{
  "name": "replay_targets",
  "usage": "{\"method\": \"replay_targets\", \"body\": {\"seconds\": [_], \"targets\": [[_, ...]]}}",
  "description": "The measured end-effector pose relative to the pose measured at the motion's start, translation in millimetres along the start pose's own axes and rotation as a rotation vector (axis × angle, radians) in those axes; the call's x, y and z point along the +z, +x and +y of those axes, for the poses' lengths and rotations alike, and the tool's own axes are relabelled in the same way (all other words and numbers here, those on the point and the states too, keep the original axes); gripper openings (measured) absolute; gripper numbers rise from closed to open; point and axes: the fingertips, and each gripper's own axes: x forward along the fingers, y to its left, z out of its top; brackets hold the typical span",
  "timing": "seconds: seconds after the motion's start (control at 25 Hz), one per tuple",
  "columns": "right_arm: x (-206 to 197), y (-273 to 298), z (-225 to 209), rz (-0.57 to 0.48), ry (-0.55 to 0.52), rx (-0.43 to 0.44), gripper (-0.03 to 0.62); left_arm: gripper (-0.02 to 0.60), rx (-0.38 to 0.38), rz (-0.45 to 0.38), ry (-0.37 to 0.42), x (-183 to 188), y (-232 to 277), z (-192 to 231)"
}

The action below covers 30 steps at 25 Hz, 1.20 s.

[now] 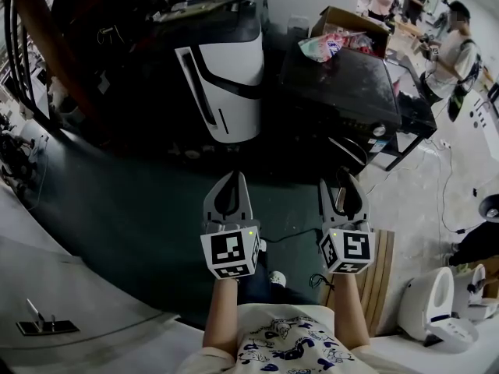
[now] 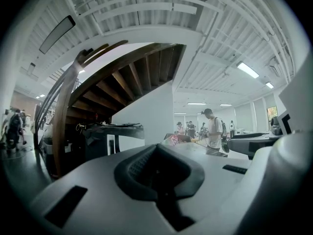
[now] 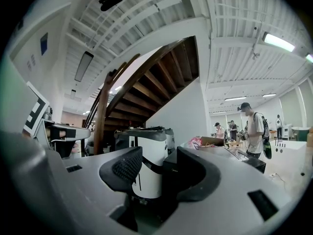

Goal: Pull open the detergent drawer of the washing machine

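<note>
The black washing machine [image 1: 343, 84] stands ahead and to the right in the head view, with its control strip [image 1: 373, 129] on the front edge and a round door below. I cannot make out the detergent drawer. My left gripper [image 1: 231, 181] hangs in front of me over the dark floor, shut, its pads meeting with nothing between them [image 2: 157, 151]. My right gripper [image 1: 343, 181] is beside it, just short of the machine's front, and open. A clear gap shows between its pads [image 3: 157, 168], and through that gap I see the machine [image 3: 171, 165]. Neither gripper touches anything.
A white and black unit [image 1: 226, 76] stands left of the washing machine. A cardboard box [image 1: 347, 26] with coloured packs sits on the machine's top. People [image 1: 452, 53] stand at the back right. A wooden staircase [image 3: 146, 82] rises behind. A slatted board [image 1: 382, 271] and white device [image 1: 437, 306] lie at my right.
</note>
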Motion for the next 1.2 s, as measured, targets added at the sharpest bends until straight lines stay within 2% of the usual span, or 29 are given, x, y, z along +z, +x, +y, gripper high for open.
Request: {"method": "replay_targets", "body": {"seconds": [0.32,0.68,1.2], "targets": [[-11.2,52.8,-12.2,0.024,0.006,-0.005,0.221,0.014,-0.009,0.024,0.0,-10.8,53.0,12.9],[-12.8,156.7,-16.9,0.04,-0.019,0.006,0.221,0.014,-0.057,0.029,0.008,-7.9,160.2,45.8],[-20.5,292.5,-28.0,0.075,-0.006,-0.095,0.219,0.014,-0.18,0.052,0.013,-8.3,306.7,91.2]]}}
